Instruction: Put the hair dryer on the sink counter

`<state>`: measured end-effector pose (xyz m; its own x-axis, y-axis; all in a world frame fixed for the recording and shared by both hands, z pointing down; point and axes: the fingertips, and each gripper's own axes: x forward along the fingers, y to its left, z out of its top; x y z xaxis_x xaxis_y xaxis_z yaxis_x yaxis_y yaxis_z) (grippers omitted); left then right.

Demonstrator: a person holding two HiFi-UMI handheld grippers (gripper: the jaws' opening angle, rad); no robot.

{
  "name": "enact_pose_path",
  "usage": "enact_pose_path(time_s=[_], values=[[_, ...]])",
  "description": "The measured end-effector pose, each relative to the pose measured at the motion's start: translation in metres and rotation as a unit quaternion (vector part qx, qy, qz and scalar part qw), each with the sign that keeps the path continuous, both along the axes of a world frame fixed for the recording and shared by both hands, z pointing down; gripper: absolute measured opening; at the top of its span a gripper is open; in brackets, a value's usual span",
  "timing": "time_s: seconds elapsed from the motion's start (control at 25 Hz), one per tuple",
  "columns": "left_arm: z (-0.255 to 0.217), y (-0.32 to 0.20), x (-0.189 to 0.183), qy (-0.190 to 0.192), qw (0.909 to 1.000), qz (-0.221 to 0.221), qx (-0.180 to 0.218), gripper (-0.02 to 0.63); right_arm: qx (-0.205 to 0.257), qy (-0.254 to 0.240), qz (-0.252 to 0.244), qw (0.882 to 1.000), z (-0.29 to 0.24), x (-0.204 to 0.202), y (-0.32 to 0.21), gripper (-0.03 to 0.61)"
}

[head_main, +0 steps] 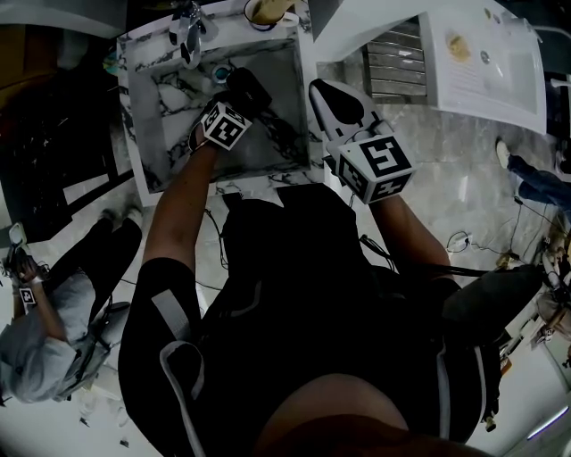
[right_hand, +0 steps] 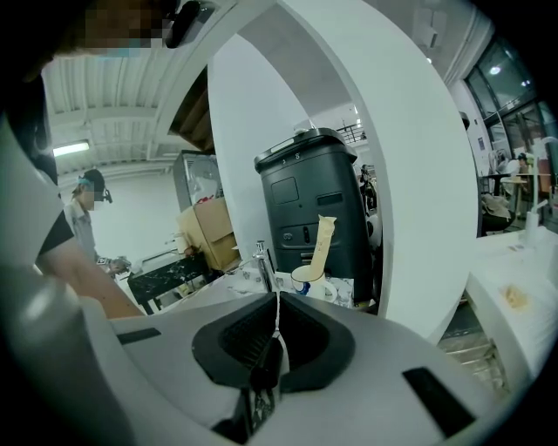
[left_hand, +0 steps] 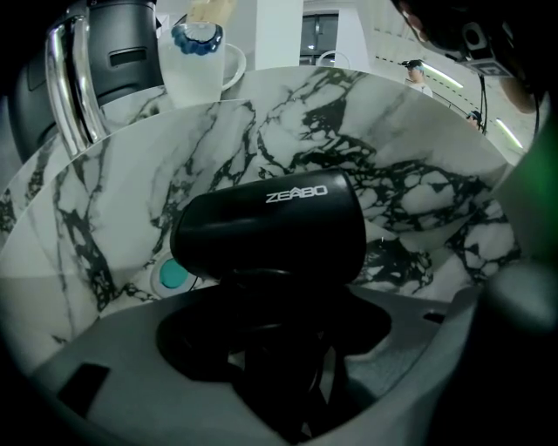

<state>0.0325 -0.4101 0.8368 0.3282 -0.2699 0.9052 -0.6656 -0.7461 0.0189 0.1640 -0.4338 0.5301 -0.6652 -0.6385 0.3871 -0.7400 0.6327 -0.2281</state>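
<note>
A black hair dryer (head_main: 248,87) hangs inside the marble sink basin (head_main: 165,103), above the teal drain (left_hand: 173,275). My left gripper (head_main: 239,103) reaches into the basin and is shut on the dryer's handle, with the dryer's barrel (left_hand: 279,222) lying across just beyond the jaws. Its black cord (head_main: 278,132) trails over the basin floor. The narrow marble counter rim (head_main: 308,62) runs along the basin's right side. My right gripper (head_main: 323,89) hovers beside that rim, outside the basin, its jaws shut on nothing (right_hand: 272,348).
A chrome faucet (head_main: 187,31) and a white cup (head_main: 268,11) stand on the counter's far edge. A white table (head_main: 486,62) lies to the right. A person (head_main: 45,339) sits on the floor at lower left. A black bin (right_hand: 314,205) stands behind the sink.
</note>
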Motion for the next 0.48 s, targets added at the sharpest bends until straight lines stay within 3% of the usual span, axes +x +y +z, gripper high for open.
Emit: enact_pose_path(time_s=[0.2, 0.48], values=[[-0.001, 0.002, 0.0, -0.002, 1.0, 0.001, -0.003, 0.287, 0.008, -0.001, 0.008, 1.0, -0.011, 0.001, 0.006, 0.025], [-0.005, 0.007, 0.002, -0.01, 0.9992, 0.039, 0.004, 0.327, 0.031, 0.015, 0.024, 0.999, -0.02, 0.002, 0.021, 0.025]])
